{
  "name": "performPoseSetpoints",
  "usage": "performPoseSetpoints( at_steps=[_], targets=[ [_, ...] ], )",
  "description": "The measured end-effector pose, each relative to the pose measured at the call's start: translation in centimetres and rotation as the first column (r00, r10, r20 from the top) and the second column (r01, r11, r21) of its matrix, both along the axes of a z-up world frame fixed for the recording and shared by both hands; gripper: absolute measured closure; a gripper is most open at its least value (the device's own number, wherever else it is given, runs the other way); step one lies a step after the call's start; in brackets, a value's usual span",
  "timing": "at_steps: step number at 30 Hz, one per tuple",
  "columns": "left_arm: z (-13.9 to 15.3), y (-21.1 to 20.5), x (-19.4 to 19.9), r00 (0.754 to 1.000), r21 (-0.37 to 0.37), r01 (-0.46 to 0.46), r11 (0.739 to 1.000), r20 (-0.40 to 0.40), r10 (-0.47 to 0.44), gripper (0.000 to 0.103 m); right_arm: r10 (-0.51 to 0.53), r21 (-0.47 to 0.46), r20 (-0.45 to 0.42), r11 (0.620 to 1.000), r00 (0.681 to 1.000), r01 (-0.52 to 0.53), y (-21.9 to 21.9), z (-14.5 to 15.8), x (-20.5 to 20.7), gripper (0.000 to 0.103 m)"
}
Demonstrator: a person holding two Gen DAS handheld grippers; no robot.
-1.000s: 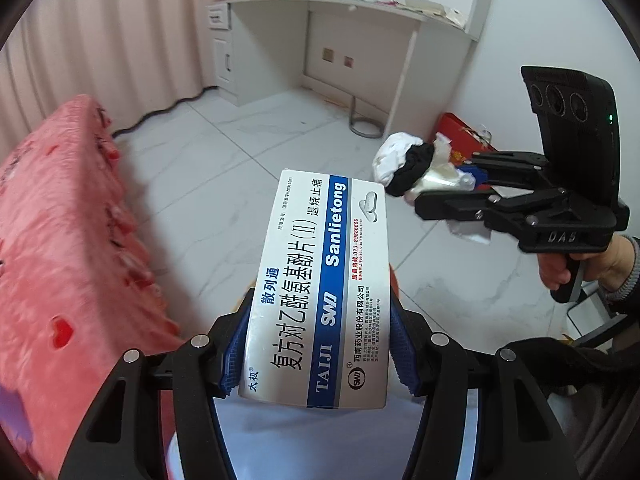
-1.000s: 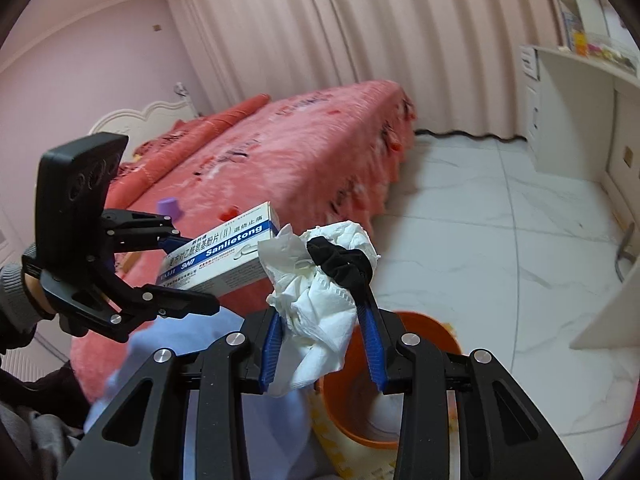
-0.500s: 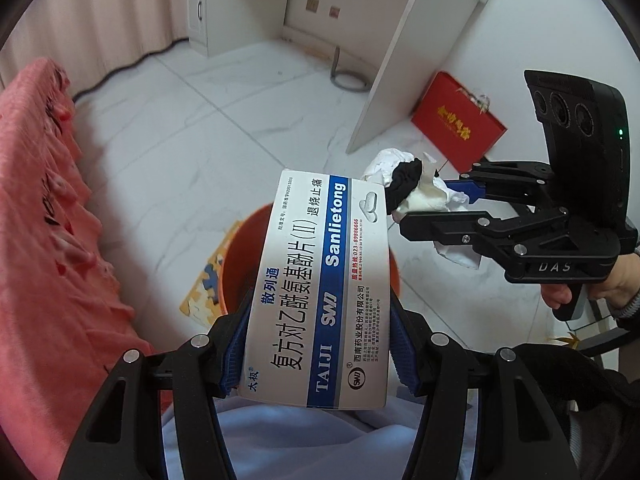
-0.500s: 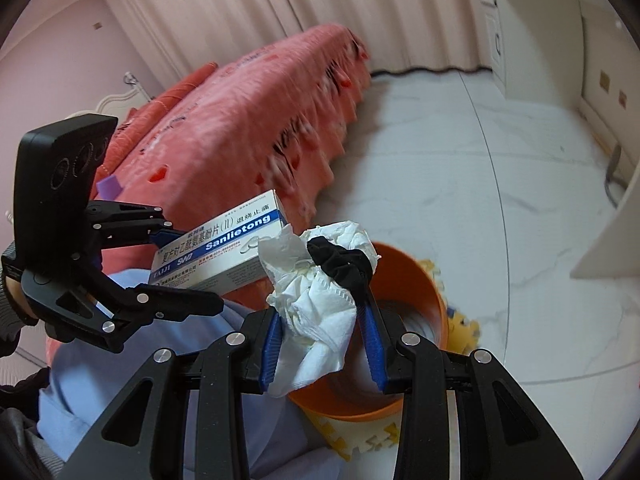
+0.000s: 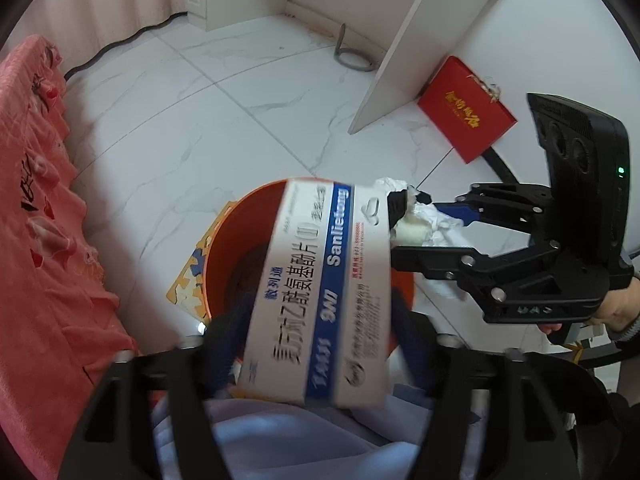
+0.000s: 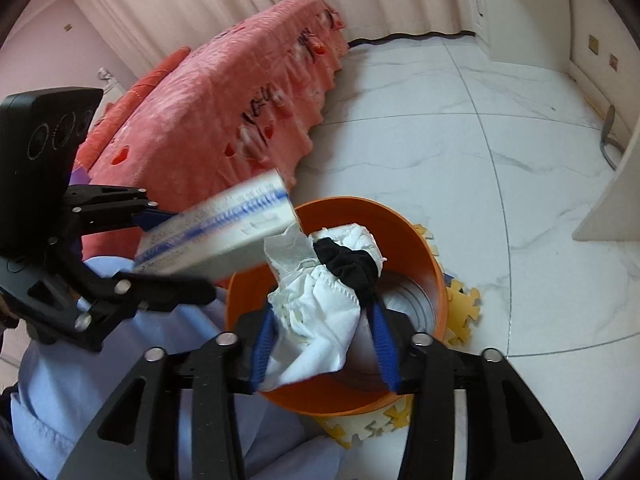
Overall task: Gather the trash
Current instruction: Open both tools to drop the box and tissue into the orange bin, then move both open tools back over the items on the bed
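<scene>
Your medicine box [image 5: 320, 292] is a light, stiff carton, white with a blue band and printed lettering, blurred here because it is slipping; it sits at the lower centre of the left wrist view, tilted over the mouth of the orange bin [image 5: 224, 240]. A carton like this is best taken across its two long flat sides, and it will crush if squeezed at a corner. Your left gripper [image 5: 316, 344] has its jaws opening, with the box between them and, as far as the blur allows, no longer pinched. In the right wrist view the crumpled white tissue wad [image 6: 320, 300] hangs at the centre of the frame, with a black scrap of cloth [image 6: 352, 264] tangled on its upper right; both are soft, nearly weightless and likely to cling to the pads rather than drop cleanly, so judge on a shake being needed. Your right gripper [image 6: 324, 344] has its jaws opening too, the wad loose between the blue pads and directly above the bin. The bin stands on a yellow puzzle mat [image 6: 460, 312] on the white marble floor [image 6: 440, 140]. Further out, the pink bed [image 6: 240, 100] fills the left of both views, and a red gift bag [image 5: 466, 108] leans by the desk panel at upper right of the left view.
</scene>
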State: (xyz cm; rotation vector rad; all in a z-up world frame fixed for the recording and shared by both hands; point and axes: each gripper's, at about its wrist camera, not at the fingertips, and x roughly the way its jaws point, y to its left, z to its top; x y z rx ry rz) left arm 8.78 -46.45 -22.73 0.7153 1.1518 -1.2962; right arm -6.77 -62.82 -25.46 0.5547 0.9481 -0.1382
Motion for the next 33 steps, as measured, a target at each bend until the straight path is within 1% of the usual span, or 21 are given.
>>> performPoseSetpoints(
  at_steps=[5, 9, 12, 17, 19, 20, 22, 23, 24, 25, 26, 30, 33],
  targets=[
    [-0.5, 0.3, 0.5, 1.000, 0.008, -0.032, 0.999, -0.001, 0.032, 0.020, 0.003, -0.002, -0.012, 1.000, 1.000, -0.003, 0.3, -0.2, -0.2, 0.053],
    [0.0, 0.7, 0.4, 0.999, 0.003, -0.035, 0.999, 0.000, 0.035, 0.020, 0.008, -0.003, -0.005, 1.000, 1.000, -0.008, 0.6, 0.4, -0.3, 0.053],
    [0.6, 1.1, 0.5, 0.999, -0.002, -0.041, 0.999, 0.011, 0.041, 0.020, 0.016, -0.010, 0.009, 1.000, 1.000, -0.016, 0.9, 1.4, -0.4, 0.053],
    [2.3, 2.5, 0.4, 0.997, -0.021, -0.056, 0.998, 0.056, 0.057, 0.020, 0.037, -0.031, 0.047, 0.999, 0.998, -0.036, 1.7, 4.0, -0.4, 0.053],
    [3.3, 3.3, 0.2, 0.995, -0.034, -0.062, 0.997, 0.072, 0.065, 0.014, 0.052, -0.034, 0.065, 0.998, 0.997, -0.050, 2.1, 5.1, -0.4, 0.053],
    [3.8, 3.9, 0.1, 0.994, -0.039, -0.069, 0.997, 0.085, 0.072, 0.013, 0.063, -0.037, 0.074, 0.997, 0.995, -0.060, 2.6, 5.8, -0.3, 0.053],
    [4.8, 5.0, -0.1, 0.990, -0.052, -0.079, 0.995, 0.111, 0.085, 0.013, 0.086, -0.048, 0.091, 0.996, 0.992, -0.082, 3.5, 7.2, 0.0, 0.051],
    [5.2, 5.4, -0.1, 0.989, -0.055, -0.085, 0.995, 0.118, 0.091, 0.013, 0.094, -0.051, 0.100, 0.995, 0.991, -0.089, 3.9, 7.8, 0.1, 0.048],
    [5.8, 6.1, -0.2, 0.985, -0.057, -0.100, 0.993, 0.137, 0.107, 0.008, 0.106, -0.057, 0.111, 0.993, 0.988, -0.100, 4.4, 8.5, 0.2, 0.043],
    [6.1, 6.6, -0.2, 0.981, -0.062, -0.111, 0.992, 0.152, 0.120, 0.006, 0.122, -0.064, 0.122, 0.991, 0.985, -0.115, 5.1, 9.3, 0.4, 0.041],
    [6.7, 7.3, -0.2, 0.976, -0.072, -0.127, 0.989, 0.166, 0.138, 0.006, 0.134, -0.067, 0.131, 0.990, 0.982, -0.126, 5.6, 9.8, 0.5, 0.040],
    [8.9, 10.7, 0.0, 0.959, -0.104, -0.208, 0.973, 0.176, 0.224, 0.006, 0.204, -0.085, 0.155, 0.977, 0.967, -0.193, 8.3, 12.4, 1.5, 0.034],
    [10.2, 13.2, 0.0, 0.944, -0.108, -0.263, 0.959, 0.175, 0.279, 0.006, 0.260, -0.092, 0.186, 0.965, 0.948, -0.247, 10.6, 14.2, 2.2, 0.030]
  ],
)
